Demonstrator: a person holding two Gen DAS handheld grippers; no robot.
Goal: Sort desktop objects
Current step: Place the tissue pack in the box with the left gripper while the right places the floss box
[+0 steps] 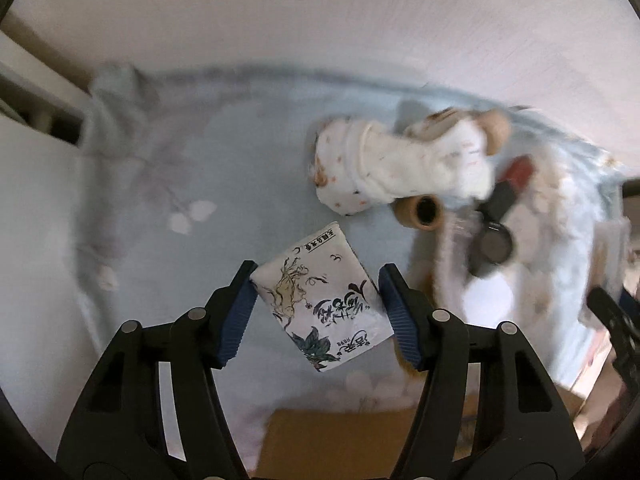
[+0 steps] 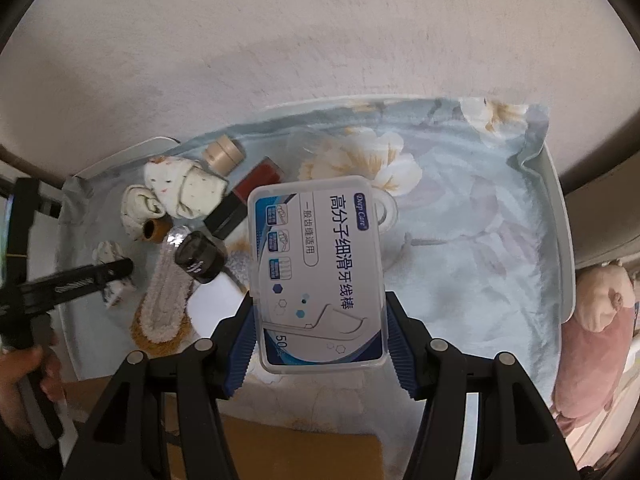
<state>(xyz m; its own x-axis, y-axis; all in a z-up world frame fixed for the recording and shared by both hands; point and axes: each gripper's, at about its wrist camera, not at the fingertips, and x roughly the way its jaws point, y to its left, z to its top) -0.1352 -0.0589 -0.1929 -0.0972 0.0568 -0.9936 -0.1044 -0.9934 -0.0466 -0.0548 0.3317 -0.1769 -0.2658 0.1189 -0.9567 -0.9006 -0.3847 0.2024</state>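
Note:
My left gripper (image 1: 318, 276) is shut on a white tissue packet (image 1: 320, 300) printed with ink flowers, held above the pale blue floral cloth (image 1: 224, 184). My right gripper (image 2: 320, 304) is shut on a clear dental-floss-pick box (image 2: 316, 272) with a blue and white label, held above the same cloth (image 2: 460, 248). The left gripper also shows at the left of the right wrist view (image 2: 100, 276), with the packet (image 2: 112, 256) between its fingers.
A pile lies on the cloth: rolled white socks (image 2: 180, 192), a small brown tube (image 2: 156, 230), a beige cap (image 2: 224, 154), a red and black stick (image 2: 248, 188), a black round jar (image 2: 200, 260), a fluffy white brush (image 2: 168, 292). A pink plush (image 2: 600, 328) sits right.

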